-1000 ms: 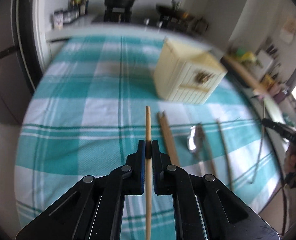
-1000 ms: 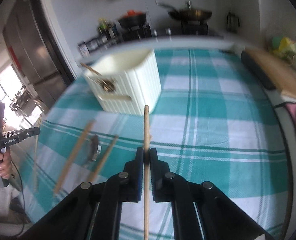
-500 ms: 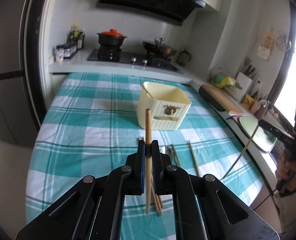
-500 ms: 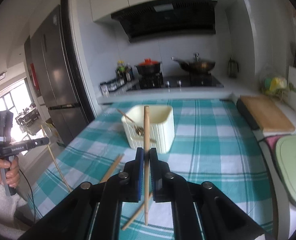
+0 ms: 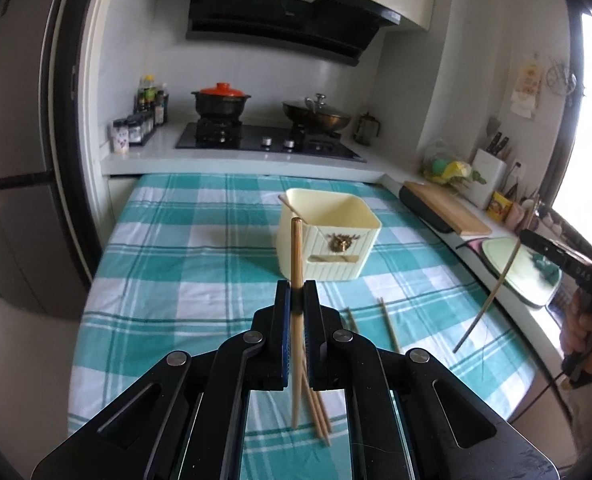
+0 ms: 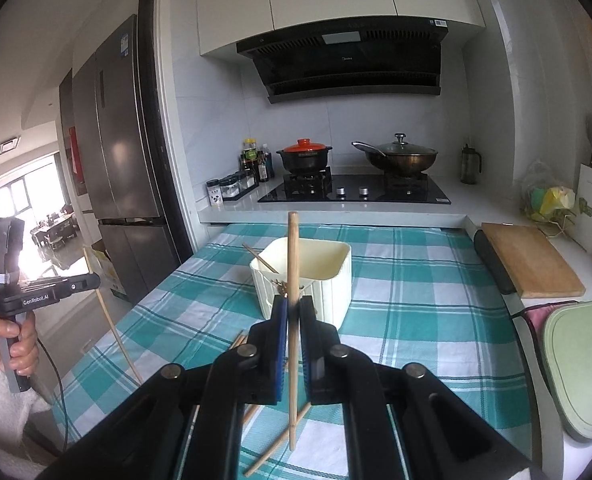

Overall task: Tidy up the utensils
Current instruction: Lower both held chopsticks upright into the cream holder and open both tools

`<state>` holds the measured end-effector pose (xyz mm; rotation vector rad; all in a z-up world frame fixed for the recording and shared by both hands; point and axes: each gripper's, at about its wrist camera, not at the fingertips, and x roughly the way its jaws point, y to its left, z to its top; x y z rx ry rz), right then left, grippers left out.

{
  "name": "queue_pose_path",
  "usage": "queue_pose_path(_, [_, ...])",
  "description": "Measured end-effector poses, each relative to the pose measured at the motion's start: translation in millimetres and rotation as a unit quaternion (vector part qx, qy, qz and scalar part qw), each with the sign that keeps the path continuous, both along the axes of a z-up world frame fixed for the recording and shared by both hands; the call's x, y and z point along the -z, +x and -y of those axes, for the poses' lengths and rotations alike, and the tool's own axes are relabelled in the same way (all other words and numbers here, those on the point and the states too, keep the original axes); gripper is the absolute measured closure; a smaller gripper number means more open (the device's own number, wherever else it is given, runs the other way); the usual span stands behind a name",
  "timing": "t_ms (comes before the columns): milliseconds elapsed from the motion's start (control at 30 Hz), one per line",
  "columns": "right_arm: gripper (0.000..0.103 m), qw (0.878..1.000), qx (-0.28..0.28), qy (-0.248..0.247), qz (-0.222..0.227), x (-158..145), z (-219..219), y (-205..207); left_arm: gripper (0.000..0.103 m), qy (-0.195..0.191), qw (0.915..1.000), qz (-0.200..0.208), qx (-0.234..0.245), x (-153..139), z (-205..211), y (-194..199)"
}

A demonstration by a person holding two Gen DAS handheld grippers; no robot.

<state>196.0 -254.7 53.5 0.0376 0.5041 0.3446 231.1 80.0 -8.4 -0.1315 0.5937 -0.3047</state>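
Kitchen setting: table under a teal-and-white checked cloth (image 5: 168, 264), stove counter behind it with an orange-lidded black pot (image 5: 221, 100) and a lidded wok (image 5: 316, 114).

Left claw (image 5: 296, 292), own view: jaws pinched narrow on one wooden chopstick (image 5: 296, 320). The stick stands nearly upright in the grip, its top end above the jaws, its lower end hanging below them, clear of the cloth. Straight ahead of the claw and just to its right sits a cream ribbed utensil box (image 5: 328, 240), open at the top, one stick leaning inside at its left rim. Below and right of the claw, loose chopsticks (image 5: 388, 324) lie flat on the cloth. Far right of this view, a hand (image 5: 584, 332) holds the right claw's handle.

Right claw (image 6: 292, 312), own view: jaws also pinched narrow on a second chopstick (image 6: 293, 280), upright, top end above the jaws. The cream box (image 6: 328, 280) is directly ahead, partly behind the stick. Below the claw and to its left, more chopsticks (image 6: 276, 448) lie on the cloth (image 6: 416, 320). To its right, a wooden cutting board (image 6: 532, 260) and a pale green board (image 6: 580, 368) rest on the side counter. Far left of this view, the other hand (image 6: 16, 344) holds the left claw's handle, its stick hanging down.
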Motion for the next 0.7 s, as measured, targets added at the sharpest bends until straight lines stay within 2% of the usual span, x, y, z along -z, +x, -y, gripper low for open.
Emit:
queue_pose_path(100, [0.097, 1.000, 0.001, -0.006, -0.004, 1, 0, 8, 0.099, -0.007, 1.0000, -0.006, 0.003, -1, -1, 8])
queue_pose_path(300, [0.097, 1.000, -0.009, -0.018, -0.023, 8, -4, 29, 0.099, -0.001, 0.9999, 0.008, 0.008, -15, 4, 18])
queue_pose_path(467, [0.097, 0.999, -0.017, -0.023, -0.028, 8, -10, 51, 0.099, -0.007, 0.9999, -0.002, 0.012, -21, 6, 36])
queue_pose_path(700, [0.097, 0.998, -0.031, -0.045, 0.024, -35, -25, 92, 0.099, -0.016, 0.9982, 0.055, 0.018, -81, 20, 73])
